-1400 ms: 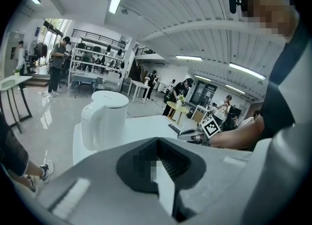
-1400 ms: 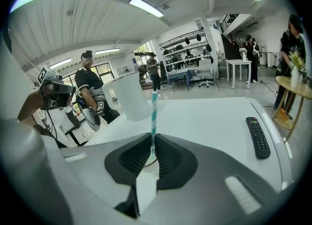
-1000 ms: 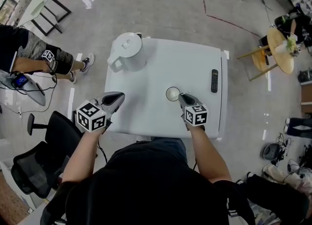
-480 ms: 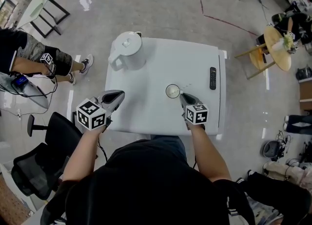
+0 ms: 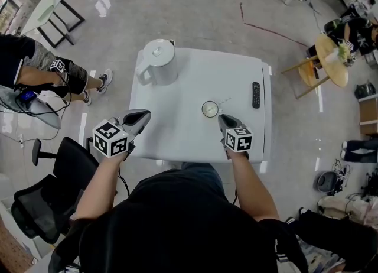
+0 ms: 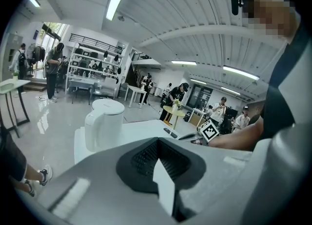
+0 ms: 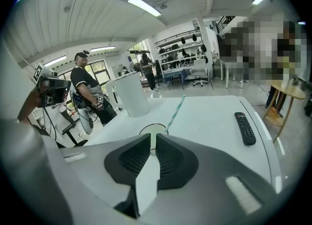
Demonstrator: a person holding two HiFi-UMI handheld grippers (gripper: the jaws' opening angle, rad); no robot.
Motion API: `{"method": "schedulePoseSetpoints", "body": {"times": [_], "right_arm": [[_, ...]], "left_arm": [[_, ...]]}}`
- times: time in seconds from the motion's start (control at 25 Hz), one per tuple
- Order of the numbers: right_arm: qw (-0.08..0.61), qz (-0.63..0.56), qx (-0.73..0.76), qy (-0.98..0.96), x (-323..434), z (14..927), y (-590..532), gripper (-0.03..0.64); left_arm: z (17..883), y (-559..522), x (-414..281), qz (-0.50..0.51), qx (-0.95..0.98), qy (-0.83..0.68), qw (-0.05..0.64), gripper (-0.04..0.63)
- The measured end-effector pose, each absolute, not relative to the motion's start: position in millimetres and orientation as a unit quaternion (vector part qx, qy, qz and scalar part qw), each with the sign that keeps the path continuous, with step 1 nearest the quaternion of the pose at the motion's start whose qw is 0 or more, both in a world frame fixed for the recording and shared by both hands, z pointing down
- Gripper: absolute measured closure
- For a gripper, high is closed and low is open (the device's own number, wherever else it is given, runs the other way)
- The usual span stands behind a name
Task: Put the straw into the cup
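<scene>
A clear cup (image 5: 209,109) stands on the white table (image 5: 189,83), right of its middle. A thin teal-striped straw (image 5: 223,101) rests in it and leans out toward the far right. In the right gripper view the straw (image 7: 174,113) rises from the cup's rim (image 7: 153,128) just past the jaws. My right gripper (image 5: 222,119) sits right behind the cup, its jaws a narrow gap apart with nothing between them. At the table's near left edge my left gripper (image 5: 143,114) is held shut and empty.
A white kettle (image 5: 156,61) stands at the table's far left corner. A black remote (image 5: 256,95) lies near the right edge. Beside the table on the left are a black office chair (image 5: 47,198) and a standing person (image 5: 35,68).
The straw now shows leaning out of the cup. My right gripper's tips stand slightly back from the cup. The left gripper has stayed put.
</scene>
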State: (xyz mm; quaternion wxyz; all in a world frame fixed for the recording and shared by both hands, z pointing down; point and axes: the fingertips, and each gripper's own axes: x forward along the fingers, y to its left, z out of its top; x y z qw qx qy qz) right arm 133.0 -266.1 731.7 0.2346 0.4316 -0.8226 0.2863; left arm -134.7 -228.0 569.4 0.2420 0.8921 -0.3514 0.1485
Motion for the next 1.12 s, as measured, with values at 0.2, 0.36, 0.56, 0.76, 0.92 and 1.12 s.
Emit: {"method": "schedulePoseSetpoints", "body": {"times": [0.2,0.36,0.56,0.76,0.92,1.12], "right_arm": [[0.23,0.276,0.432,-0.827,127,713,-257,0.557],[0.223,0.264,0.43,-0.834,119,693,-249,0.558],[0.219,0.25,0.428,-0.84,111,676,-235,0.558],[0.215,0.239,0.424,-0.847,98,661,-226,0.56],[0.21,0.227,0.421,-0.853,90,647,-221,0.56],[0.204,0.214,0.419,-0.858,81,632,-213,0.561]], "left_arm": [[560,-215,-142,0.141,0.894,-0.355,0.236,0.595],[552,-204,-150,0.135,0.895,-0.357,0.231,0.595],[543,-188,-158,0.129,0.897,-0.359,0.223,0.595],[535,-173,-173,0.122,0.896,-0.366,0.22,0.595],[531,-163,-182,0.118,0.895,-0.37,0.219,0.595],[526,-152,-189,0.112,0.896,-0.372,0.214,0.595]]}}
